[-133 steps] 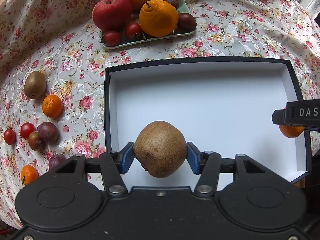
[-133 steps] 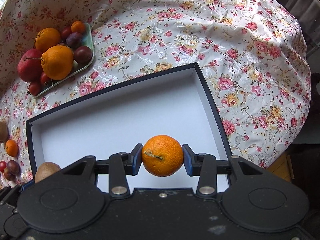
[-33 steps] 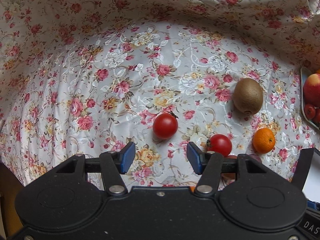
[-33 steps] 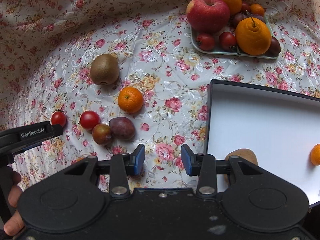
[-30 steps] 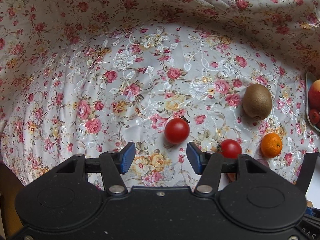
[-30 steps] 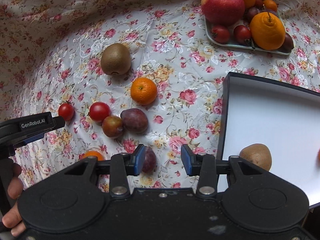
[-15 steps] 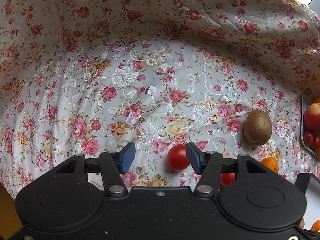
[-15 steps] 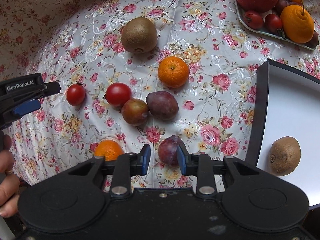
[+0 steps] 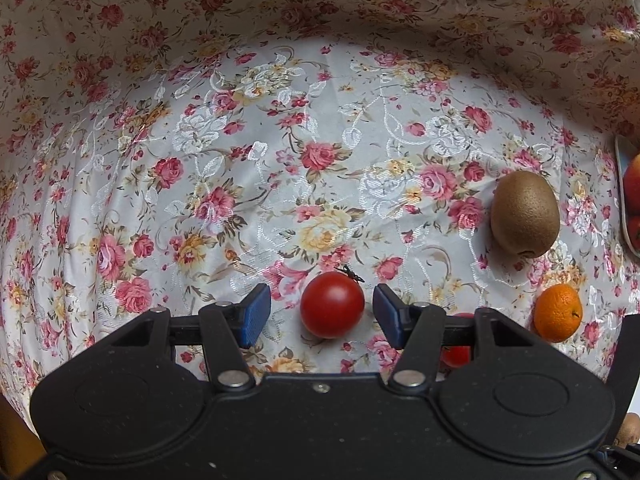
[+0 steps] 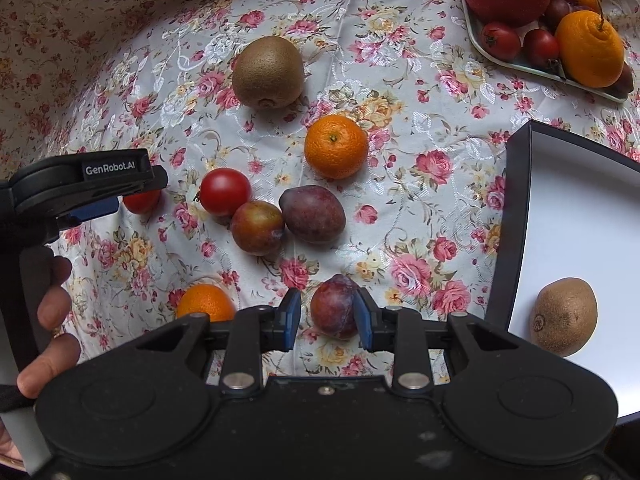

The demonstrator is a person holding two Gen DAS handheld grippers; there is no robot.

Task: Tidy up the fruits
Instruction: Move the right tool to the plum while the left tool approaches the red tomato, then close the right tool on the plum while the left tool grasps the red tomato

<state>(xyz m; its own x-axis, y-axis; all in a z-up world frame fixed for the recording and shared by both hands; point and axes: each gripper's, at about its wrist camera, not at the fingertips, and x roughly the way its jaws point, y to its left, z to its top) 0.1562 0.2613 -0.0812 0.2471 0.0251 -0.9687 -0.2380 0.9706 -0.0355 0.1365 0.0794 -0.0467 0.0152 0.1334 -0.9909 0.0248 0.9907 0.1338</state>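
My left gripper is open, pointing down at the flowered cloth. A red cherry tomato lies between its blue pads, with a gap on each side. In the right wrist view that same tomato is half hidden under the left gripper's fingers. My right gripper points straight down with its jaws narrowed around a small purple plum resting on the cloth. The right pad is against the plum and a thin gap shows at the left pad. A kiwi lies in the white box.
Loose on the cloth are a kiwi, two mandarins, a tomato and two plums. A tray of apple, oranges and tomatoes stands at the back right. A hand holds the left gripper's handle.
The left gripper sank toward the cloth until the cherry tomato came between its jaws. The right gripper moved left from the box, came over the small plum and narrowed its jaws around it.
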